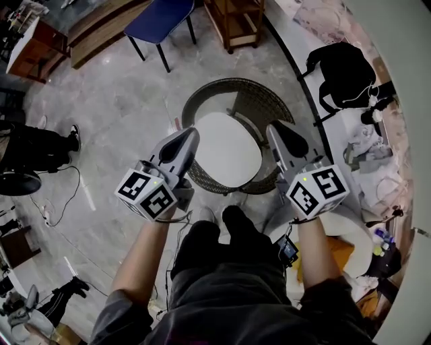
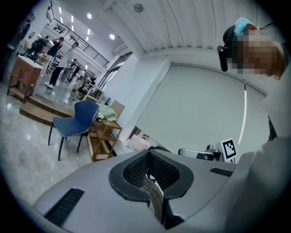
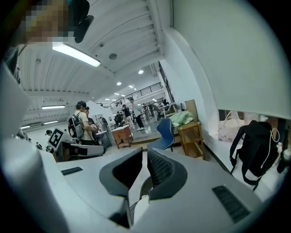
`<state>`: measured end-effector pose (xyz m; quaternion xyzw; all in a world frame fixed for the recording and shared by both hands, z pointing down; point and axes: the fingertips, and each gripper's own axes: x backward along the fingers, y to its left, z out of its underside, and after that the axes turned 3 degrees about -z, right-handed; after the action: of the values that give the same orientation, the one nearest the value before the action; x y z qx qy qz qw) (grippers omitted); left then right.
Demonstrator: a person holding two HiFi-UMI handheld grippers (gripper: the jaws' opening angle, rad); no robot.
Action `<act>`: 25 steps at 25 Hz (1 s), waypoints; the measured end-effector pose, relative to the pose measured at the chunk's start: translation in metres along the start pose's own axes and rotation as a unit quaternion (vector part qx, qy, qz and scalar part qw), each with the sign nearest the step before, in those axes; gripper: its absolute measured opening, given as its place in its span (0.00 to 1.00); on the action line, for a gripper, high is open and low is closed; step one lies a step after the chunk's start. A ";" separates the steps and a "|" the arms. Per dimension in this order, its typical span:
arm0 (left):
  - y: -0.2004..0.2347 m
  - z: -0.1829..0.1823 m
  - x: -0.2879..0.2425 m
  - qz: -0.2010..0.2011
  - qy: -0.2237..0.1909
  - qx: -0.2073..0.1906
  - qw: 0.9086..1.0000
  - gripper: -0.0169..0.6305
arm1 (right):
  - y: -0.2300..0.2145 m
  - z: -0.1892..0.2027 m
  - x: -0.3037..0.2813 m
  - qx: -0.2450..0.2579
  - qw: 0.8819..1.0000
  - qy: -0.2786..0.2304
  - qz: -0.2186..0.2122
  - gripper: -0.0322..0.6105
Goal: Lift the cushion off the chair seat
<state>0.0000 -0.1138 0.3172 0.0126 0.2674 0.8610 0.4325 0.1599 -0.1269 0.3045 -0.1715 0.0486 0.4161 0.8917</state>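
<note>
A white cushion [image 1: 225, 148] lies on the seat of a round dark wicker chair [image 1: 252, 101] directly below me. In the head view my left gripper [image 1: 192, 135] hangs above the cushion's left edge and my right gripper [image 1: 272, 129] above its right edge. Neither touches the cushion. Both are shut with nothing between their jaws. In the left gripper view the shut left gripper [image 2: 152, 175] points level into the room, with a strip of wicker showing below the tips. Under the shut right gripper [image 3: 144, 168], the right gripper view shows a sliver of the white cushion [image 3: 140, 207].
A blue chair [image 1: 158, 20] and a wooden shelf [image 1: 236, 20] stand beyond the wicker chair. A black backpack [image 1: 343, 71] leans at the right wall among clutter. Another person's legs [image 1: 40, 145] and floor cables [image 1: 64, 195] are at the left. My own legs fill the foreground.
</note>
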 end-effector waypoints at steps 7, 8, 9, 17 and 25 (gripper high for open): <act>0.043 0.060 -0.026 -0.031 0.029 0.040 0.998 0.11 | -0.039 0.065 -0.041 -0.028 0.998 0.049 -0.015 0.07; 0.049 0.068 -0.029 -0.035 0.033 0.045 0.998 0.12 | -0.043 0.072 -0.045 -0.031 0.998 0.053 -0.016 0.07; 0.056 0.077 -0.032 -0.039 0.037 0.050 0.997 0.13 | -0.047 0.079 -0.049 -0.033 0.998 0.057 -0.017 0.07; 0.107 0.149 -0.050 -0.065 0.075 0.077 0.992 0.19 | -0.064 0.149 -0.089 -0.023 0.994 0.106 -0.030 0.09; 0.160 0.236 -0.056 -0.108 0.116 0.128 0.979 0.23 | -0.077 0.242 -0.135 -0.002 0.981 0.188 -0.050 0.20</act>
<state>-0.0234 -0.1270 0.6068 -0.0609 0.4237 0.7636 0.4834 0.1170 -0.1863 0.5823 -0.2505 0.2057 0.3317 0.8860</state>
